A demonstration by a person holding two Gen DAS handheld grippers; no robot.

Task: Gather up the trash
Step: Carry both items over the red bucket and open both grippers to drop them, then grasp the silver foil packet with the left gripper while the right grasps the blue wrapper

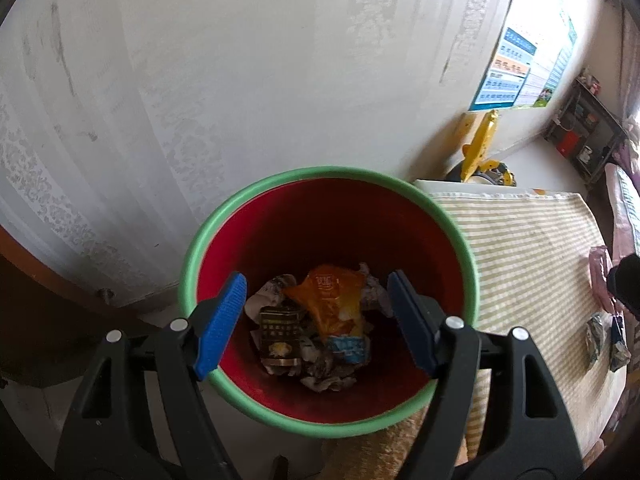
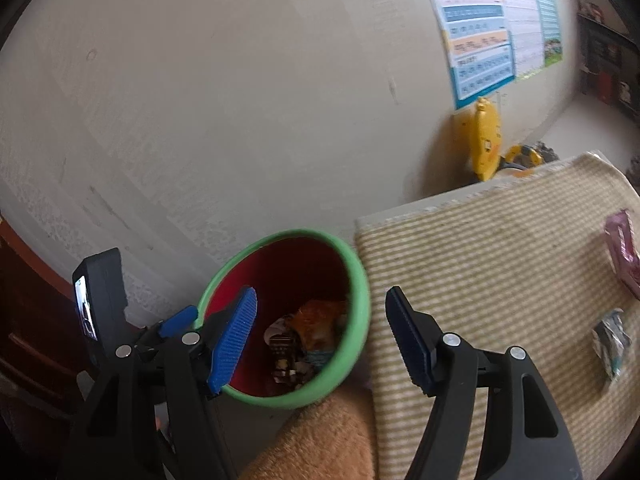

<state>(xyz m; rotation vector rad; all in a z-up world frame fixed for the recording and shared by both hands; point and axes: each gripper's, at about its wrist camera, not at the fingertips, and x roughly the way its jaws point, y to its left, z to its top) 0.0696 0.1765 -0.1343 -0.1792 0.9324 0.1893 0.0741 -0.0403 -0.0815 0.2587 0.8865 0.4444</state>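
A red bin with a green rim [image 1: 192, 256] stands beside the table and also shows in the right wrist view [image 2: 362, 280]. Inside lie an orange snack wrapper [image 1: 336, 300], a dark packet [image 1: 280, 334] and crumpled paper. My left gripper [image 1: 318, 322] is open and empty, directly above the bin's mouth. My right gripper [image 2: 322, 338] is open and empty, over the bin's right rim. On the striped cloth lie a crumpled silver wrapper [image 2: 610, 342] and a pink packet [image 2: 624, 256]; both also show in the left wrist view, wrapper [image 1: 596, 336] and packet [image 1: 600, 276].
The striped cloth [image 2: 480, 280] covers the table right of the bin. A patterned wall [image 1: 200, 100] is behind it. A yellow toy [image 2: 486, 140] stands on the floor by the wall, with posters [image 2: 476, 24] above. An orange towel [image 2: 320, 440] lies at the near table edge.
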